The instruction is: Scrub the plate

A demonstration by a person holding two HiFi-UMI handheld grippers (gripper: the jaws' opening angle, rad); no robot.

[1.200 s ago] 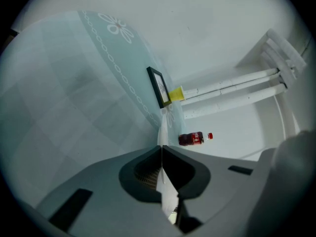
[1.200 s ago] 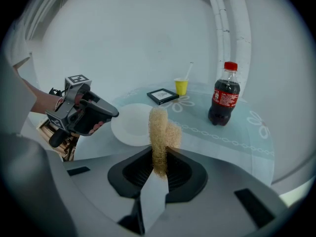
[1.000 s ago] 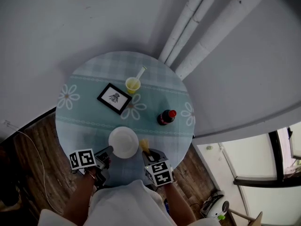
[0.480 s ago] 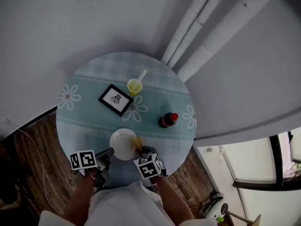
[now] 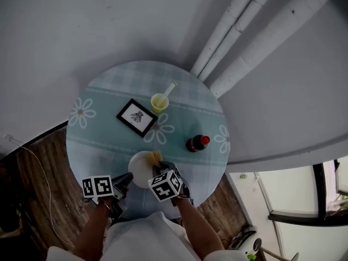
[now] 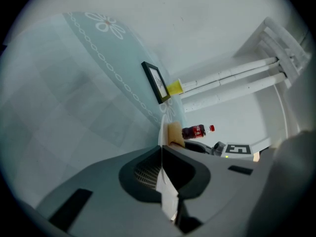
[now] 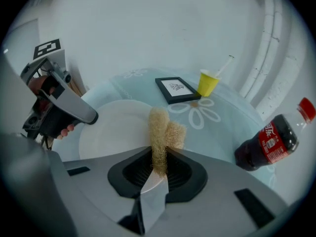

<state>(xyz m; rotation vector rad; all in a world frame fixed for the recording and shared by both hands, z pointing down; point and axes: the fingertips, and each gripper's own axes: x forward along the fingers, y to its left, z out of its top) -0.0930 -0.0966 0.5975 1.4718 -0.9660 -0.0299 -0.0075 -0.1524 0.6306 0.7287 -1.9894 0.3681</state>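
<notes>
The plate (image 5: 140, 165) lies at the worktop's (image 5: 103, 145) near edge, its left rim clamped by the closed left gripper (image 6: 162, 154). A tan scrub pad (image 7: 160, 130) is pinched by the right gripper (image 7: 159, 159) at the plate's far right rim. Bare cloth is left toward the bottle (image 5: 198, 143). The plate's near part is hidden by that gripper's cube.

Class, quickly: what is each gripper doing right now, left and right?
Left gripper: closed on the white plate, at its rim.
Right gripper: closed on the tan scrubber, over the plate.
</notes>
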